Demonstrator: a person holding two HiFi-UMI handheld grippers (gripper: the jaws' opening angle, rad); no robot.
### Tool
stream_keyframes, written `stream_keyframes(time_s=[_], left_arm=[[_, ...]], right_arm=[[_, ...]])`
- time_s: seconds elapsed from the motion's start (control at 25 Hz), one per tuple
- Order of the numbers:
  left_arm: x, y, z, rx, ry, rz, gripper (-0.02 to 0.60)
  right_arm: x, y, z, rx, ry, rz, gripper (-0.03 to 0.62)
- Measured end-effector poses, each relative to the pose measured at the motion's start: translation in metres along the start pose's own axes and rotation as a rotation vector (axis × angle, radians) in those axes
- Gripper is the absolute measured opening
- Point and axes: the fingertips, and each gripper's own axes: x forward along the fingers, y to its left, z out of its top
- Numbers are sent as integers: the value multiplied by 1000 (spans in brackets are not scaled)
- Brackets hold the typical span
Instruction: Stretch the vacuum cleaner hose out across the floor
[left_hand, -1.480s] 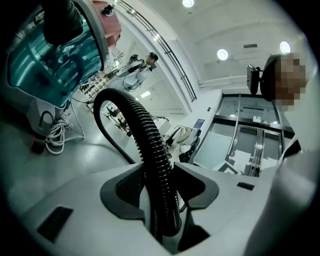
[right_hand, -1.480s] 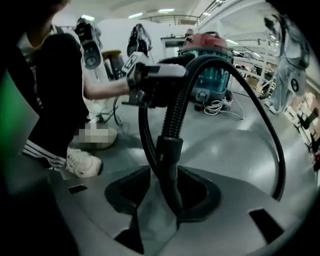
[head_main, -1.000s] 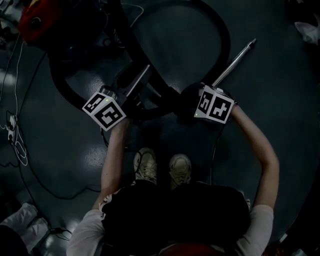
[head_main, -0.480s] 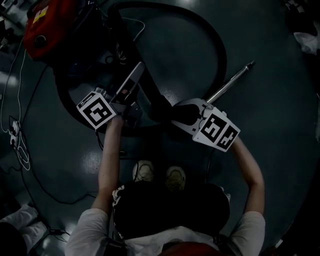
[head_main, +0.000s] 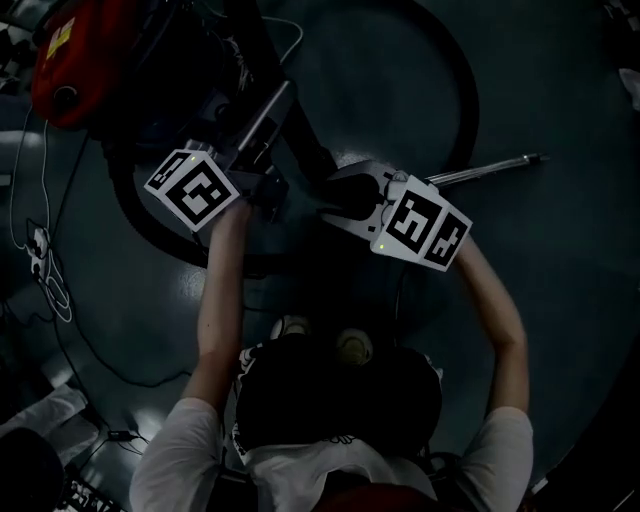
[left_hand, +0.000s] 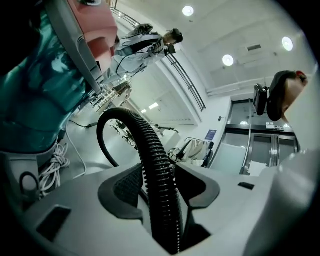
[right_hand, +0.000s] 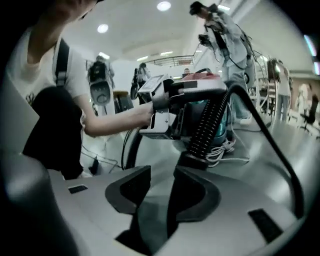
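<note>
The hose (left_hand: 151, 147) is clamped by the left hand-held gripper (left_hand: 159, 181), whose jaws have just been eased slightly wider, close to the vacuum cleaner (head_main: 68, 62). Its smooth end (right_hand: 150, 220) is pinched by the right hand-held gripper (right_hand: 161, 186) farther from the vacuum cleaner, and the slack is looped beyond both.

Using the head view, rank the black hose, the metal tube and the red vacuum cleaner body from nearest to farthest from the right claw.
1. The black hose: held in the right claw itself, mid-picture.
2. The metal tube: on the right of the picture, running toward its right edge.
3. The red vacuum cleaner body: far off in the top left corner.
</note>
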Motion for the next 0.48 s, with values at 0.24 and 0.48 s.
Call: stream_keyframes(time_s=[0.24,0.48], left_arm=[[-6,3,-2,23,-22,-28,196],[1,-9,10,-7,-55,-73,196]], right_arm=[[3,-21,-43,-47,173,-117,156],[33,-50,-43,-59,194,-187,169]])
